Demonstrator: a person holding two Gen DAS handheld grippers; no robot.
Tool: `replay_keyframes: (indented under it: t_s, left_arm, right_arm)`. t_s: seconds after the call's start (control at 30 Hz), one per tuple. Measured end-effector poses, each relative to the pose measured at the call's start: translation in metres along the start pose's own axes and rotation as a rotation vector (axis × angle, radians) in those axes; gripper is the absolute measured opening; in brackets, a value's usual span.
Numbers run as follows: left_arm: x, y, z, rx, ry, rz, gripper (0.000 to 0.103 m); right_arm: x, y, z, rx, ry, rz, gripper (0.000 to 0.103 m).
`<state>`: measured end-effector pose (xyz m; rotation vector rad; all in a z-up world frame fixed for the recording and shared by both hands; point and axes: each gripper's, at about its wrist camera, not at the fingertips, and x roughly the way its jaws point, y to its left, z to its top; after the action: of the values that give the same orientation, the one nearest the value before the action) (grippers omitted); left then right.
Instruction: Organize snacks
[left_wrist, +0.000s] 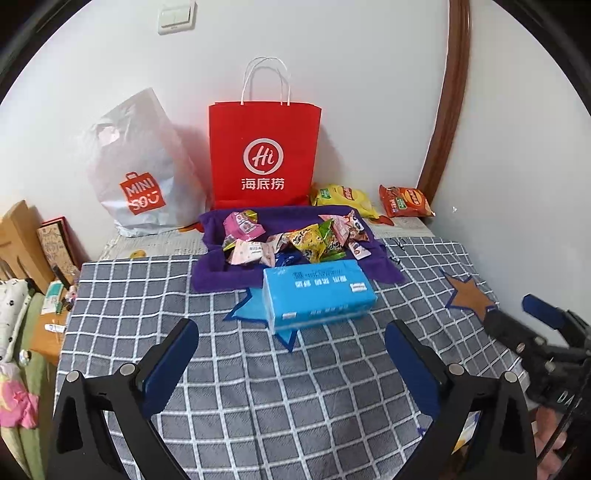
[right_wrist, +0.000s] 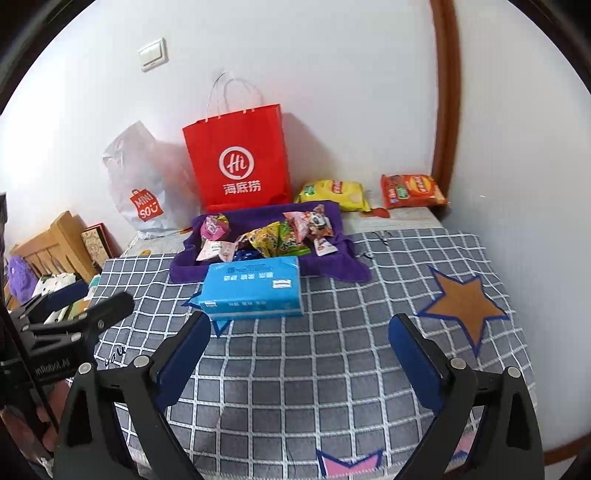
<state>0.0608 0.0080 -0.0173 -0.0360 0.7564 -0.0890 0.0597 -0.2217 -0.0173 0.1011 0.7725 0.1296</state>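
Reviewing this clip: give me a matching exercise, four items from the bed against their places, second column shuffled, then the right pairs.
Things:
1. blue tissue pack
2. red paper bag
3. orange chip bag
4. small wrapped snacks

Places:
A. piled on the purple cloth
B. upright against the wall, behind the cloth
C. on the checked blanket, in front of the cloth
D. far right, near the wooden door frame

Pairs: 1-C, 2-B, 3-D, 4-A

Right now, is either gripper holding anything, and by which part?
Nothing is held. The left gripper and right gripper are both open and empty, short of the blue tissue pack.
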Motion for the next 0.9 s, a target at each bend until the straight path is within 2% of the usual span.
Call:
replay_keyframes:
  t_s: [0.13, 0.47, 0.9]
  left_arm:
    - [-0.012, -0.005, -0.006, -0.001, -0.013, 0.011, 0.102]
    - [-0.024, -0.016, -0.012, 0.024, -0.034, 0.024, 0.102]
    - [-0.027, -0.024, -0.013, 0.038, -0.037, 0.013, 0.102]
  right_arm:
    - [-0.013, -0.007, -0.009, 0.028, -0.011, -0.032, 0.097]
    - [-0.034, -0.015, -0.02, 0.035, -0.034, -0.046, 0.098]
    - [-0.038, -0.011, -0.021, 0.005, -0.044, -0.047, 0.098]
